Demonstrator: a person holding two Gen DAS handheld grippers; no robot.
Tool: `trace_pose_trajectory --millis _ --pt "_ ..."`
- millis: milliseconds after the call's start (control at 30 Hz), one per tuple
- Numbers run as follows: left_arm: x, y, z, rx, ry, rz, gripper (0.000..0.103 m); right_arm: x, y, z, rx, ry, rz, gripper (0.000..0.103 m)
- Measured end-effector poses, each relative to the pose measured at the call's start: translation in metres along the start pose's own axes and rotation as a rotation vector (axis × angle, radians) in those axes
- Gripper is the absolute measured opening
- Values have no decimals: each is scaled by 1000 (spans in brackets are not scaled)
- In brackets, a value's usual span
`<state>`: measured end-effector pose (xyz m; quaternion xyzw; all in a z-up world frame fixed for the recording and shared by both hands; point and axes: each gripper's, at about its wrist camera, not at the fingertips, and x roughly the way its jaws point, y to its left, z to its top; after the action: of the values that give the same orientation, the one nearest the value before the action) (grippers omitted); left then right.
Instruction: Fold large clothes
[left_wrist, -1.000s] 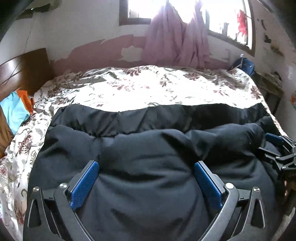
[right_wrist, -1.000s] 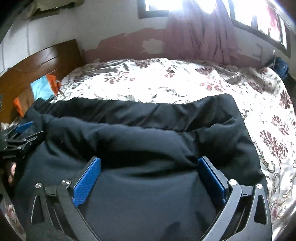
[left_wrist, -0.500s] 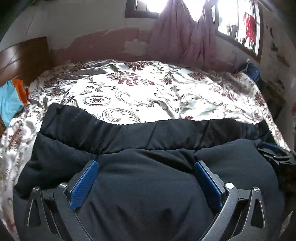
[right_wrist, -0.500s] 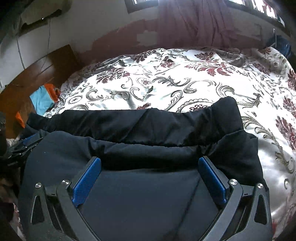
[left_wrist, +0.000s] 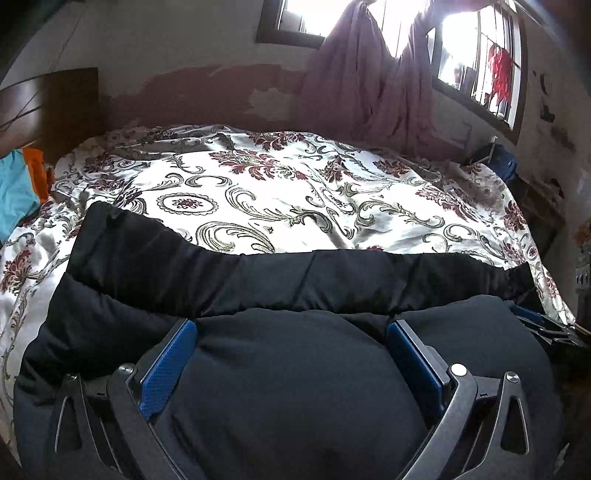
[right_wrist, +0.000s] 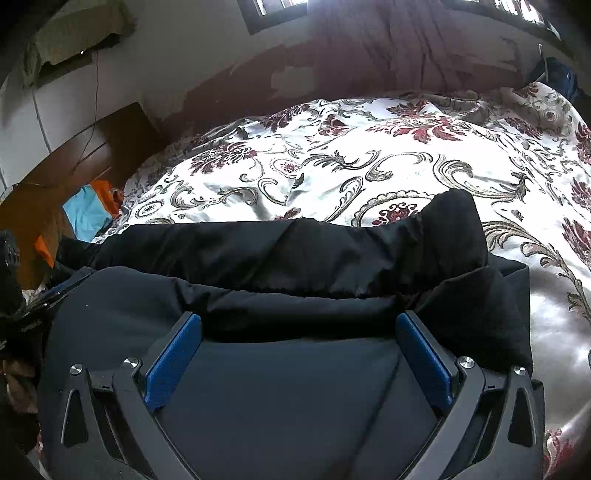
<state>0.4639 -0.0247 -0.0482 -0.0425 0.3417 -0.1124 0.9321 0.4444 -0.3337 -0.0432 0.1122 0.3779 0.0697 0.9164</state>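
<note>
A large black padded garment (left_wrist: 258, 280) lies across the near part of the bed and also fills the lower right wrist view (right_wrist: 295, 258). My left gripper (left_wrist: 291, 328) is open, its blue pads (left_wrist: 168, 365) spread wide over the garment's near folded layer. My right gripper (right_wrist: 299, 321) is open too, its blue pads (right_wrist: 424, 362) wide apart over the same layer. Each gripper shows at the edge of the other's view: the right one (left_wrist: 543, 325) and the left one (right_wrist: 55, 291). Whether the pads touch the cloth is unclear.
The bed carries a white floral bedspread (left_wrist: 277, 192). A wooden headboard (left_wrist: 48, 107) stands at the left with blue and orange cloth (left_wrist: 18, 184) beside it. Pink curtains (left_wrist: 373, 85) hang at the window on the far wall. A dark bag (left_wrist: 502, 162) sits at the far right.
Both grippers have tilted down and drawn back toward the near edge. The garment now takes up less of the bed in view and more bedspread shows. The jaws stayed open.
</note>
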Motion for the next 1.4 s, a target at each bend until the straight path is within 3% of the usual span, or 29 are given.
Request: trace_pose_trajectory --millis 1067,1400 --pt "6 3 2 6 -22 11 103 1 -1 -1 -3 -12 1 102" --pt "-2 1 -4 27 -75 40 103 -22 -2 -6 -12 -115 15 102"
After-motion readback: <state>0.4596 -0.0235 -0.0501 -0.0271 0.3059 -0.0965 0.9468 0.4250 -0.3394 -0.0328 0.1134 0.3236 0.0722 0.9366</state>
